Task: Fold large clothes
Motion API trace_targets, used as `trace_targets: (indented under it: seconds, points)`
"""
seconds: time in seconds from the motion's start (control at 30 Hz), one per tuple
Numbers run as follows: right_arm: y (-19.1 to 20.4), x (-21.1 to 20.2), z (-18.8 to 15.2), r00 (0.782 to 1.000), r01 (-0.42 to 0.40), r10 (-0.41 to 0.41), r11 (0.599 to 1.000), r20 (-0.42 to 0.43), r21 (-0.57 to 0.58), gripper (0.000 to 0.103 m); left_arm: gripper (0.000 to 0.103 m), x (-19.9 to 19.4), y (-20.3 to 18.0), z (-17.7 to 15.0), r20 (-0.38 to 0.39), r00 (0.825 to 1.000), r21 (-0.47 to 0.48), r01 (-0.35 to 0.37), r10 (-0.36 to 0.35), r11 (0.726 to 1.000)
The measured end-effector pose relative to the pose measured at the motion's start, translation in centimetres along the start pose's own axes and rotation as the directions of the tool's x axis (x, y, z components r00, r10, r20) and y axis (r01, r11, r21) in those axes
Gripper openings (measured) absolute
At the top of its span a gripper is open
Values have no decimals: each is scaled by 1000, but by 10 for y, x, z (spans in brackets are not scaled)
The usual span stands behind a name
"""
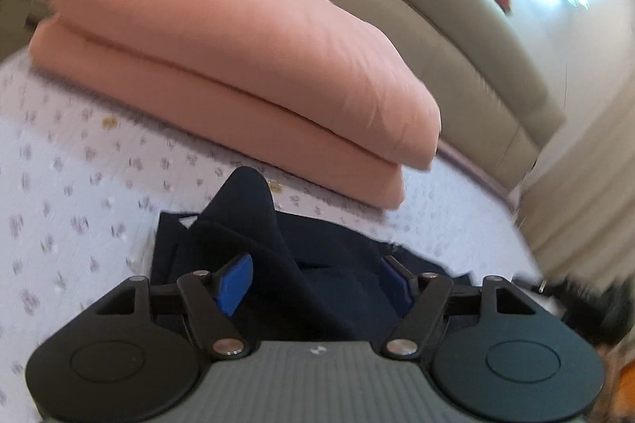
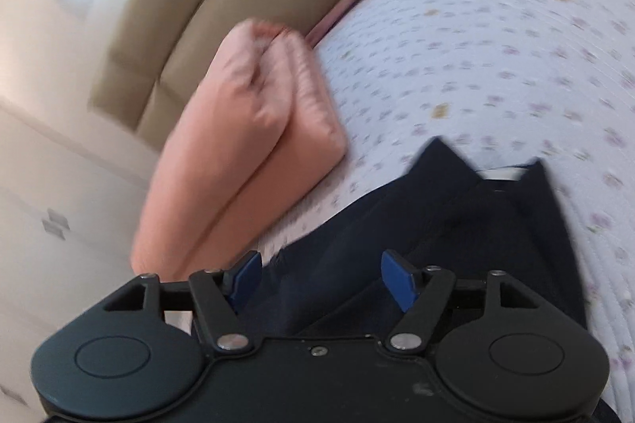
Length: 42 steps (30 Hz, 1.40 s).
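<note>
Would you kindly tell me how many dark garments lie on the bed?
1: the navy garment lies on the floral bedspread, in front of the folded pink quilt. More may be hidden below the frame.

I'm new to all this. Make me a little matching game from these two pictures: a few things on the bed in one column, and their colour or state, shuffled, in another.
Things:
1. folded thick quilt
2. dark garment under the grippers
3. quilted bedspread
4. padded headboard

Descriptions:
A. beige, upright behind the bed
B. salmon pink, doubled over in two layers
C. pale, with small flower print
D. navy, rumpled, one fold standing up

Pairs: 1-B, 2-D, 3-C, 4-A
</note>
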State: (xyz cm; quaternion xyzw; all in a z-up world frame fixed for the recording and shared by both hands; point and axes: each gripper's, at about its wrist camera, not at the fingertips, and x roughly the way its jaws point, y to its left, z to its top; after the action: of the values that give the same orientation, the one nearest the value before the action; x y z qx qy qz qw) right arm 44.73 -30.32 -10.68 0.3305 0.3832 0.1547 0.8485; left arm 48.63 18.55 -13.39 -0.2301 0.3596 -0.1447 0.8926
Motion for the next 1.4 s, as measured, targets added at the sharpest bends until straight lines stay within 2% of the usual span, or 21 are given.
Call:
trace_targets:
  seconds: [0.07,0.17,0.37,0.4,0.43,0.47,0.5,0.6,0.7,0.8,0.87,0.93,0.97,1.03,1.07,1.17,1.27,1.3,1.33,1.37,1.4]
  points:
    - [32,21,-3,997,58,-66,969,-27,-238,89,72,10,-8,-1,-10,999,85,-50,51,995]
    - [69,60,-21,975,120,-206,807,-86,-578,89,72,23,-9,7,-20,995,141,-95,99,985]
    - [78,114,-49,941,80,-294,677,-169,-731,89,77,64,7,32,-58,982,192,-166,180,967]
    - [79,115,-53,945,89,-292,661,-146,-745,83,69,69,11,35,-59,980,191,-178,192,965]
    - [79,112,-55,952,112,-286,657,-110,-746,22,52,73,14,36,-54,980,196,-178,192,964]
    - [78,111,-54,951,146,-297,672,-84,-726,9,6,77,17,35,-49,983,213,-163,177,963]
    - [77,108,-53,957,152,-282,689,-69,-709,2,5,80,17,33,-40,987,247,-143,157,958]
    - [84,84,-55,976,185,-211,690,50,-700,1,5,61,14,26,115,990,252,-111,84,961]
    - [89,59,-39,971,227,-126,744,201,-628,1,5,38,28,24,291,955,113,-92,55,989]
    - [93,65,-20,956,257,-113,773,272,-580,0,5,51,32,22,286,948,74,-167,139,983]
    - [82,93,-7,963,269,-208,794,174,-544,0,11,67,37,17,232,947,66,-241,220,968]
    - [66,103,3,960,277,-260,827,104,-489,23,22,80,41,15,146,956,41,-263,255,964]
    - [55,95,7,959,283,-256,848,122,-447,33,37,82,44,15,109,959,24,-265,261,964]
    - [34,72,14,955,287,-234,879,180,-380,92,67,79,45,11,94,963,16,-254,252,967]
    - [22,60,17,951,297,-238,882,199,-365,96,81,77,45,9,108,965,30,-244,239,969]
    - [-7,59,28,930,367,-344,856,129,-363,95,82,68,49,6,102,968,38,-235,230,971]
    - [-20,68,23,937,327,-348,853,24,-406,94,82,67,54,5,87,975,14,-207,205,978]
    - [-18,66,17,932,344,-358,836,50,-428,79,82,68,53,7,89,972,15,-219,217,976]
    - [-13,63,12,922,378,-372,810,105,-449,5,82,69,52,9,95,969,18,-229,226,973]
    - [-7,56,6,908,419,-377,784,185,-458,10,82,69,50,11,111,967,19,-234,231,972]
    - [-3,42,3,900,431,-342,780,269,-453,4,82,70,47,11,131,965,17,-233,229,972]
